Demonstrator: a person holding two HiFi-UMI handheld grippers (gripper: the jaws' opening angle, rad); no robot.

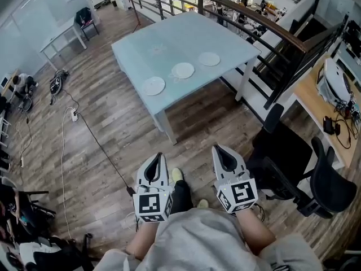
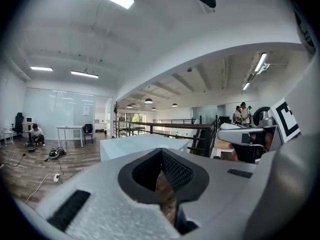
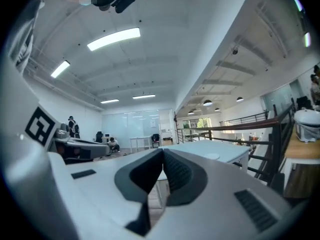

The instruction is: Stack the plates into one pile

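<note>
Three white plates lie apart in a row on the pale blue table: a left plate, a middle plate and a right plate. Both grippers hang close to the person's body, well short of the table, over the wooden floor. My left gripper is shut and holds nothing; its tips meet in the left gripper view. My right gripper is also shut and empty, tips together. One plate shows on the table in the right gripper view.
A dark railing runs behind and to the right of the table. Black office chairs stand at the right, beside a wooden desk with equipment. A cable trails across the floor at the left. A person sits on the floor far off.
</note>
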